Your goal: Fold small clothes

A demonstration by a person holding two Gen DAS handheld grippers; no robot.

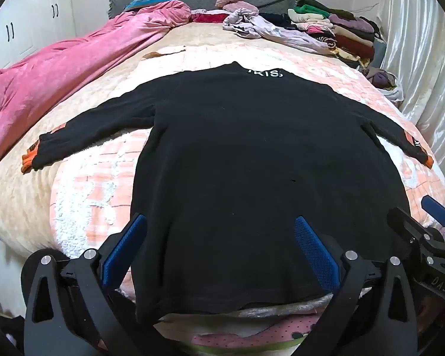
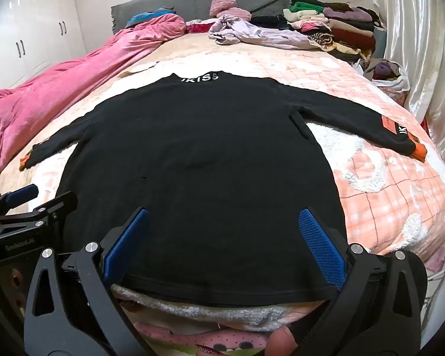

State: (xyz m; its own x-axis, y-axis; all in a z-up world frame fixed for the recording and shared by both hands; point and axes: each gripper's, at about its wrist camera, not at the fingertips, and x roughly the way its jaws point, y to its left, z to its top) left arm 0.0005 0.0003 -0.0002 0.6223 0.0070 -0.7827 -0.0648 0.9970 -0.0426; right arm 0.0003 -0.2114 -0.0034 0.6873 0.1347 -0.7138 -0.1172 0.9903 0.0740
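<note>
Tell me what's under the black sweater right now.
The black sweater lies flat on a pink-and-white checked fleece blanket, visible all around it. Anything directly beneath the body is covered.

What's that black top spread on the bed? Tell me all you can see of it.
The black sweater looks like soft fleece or knit. It lies flat on the pink checked blanket, hem nearest the cameras, both sleeves stretched out sideways. White letters mark the collar; the cuffs are orange, with an orange patch on one sleeve. Both open hand-held grippers, left and right, hover at its hem without clamping it.
</note>
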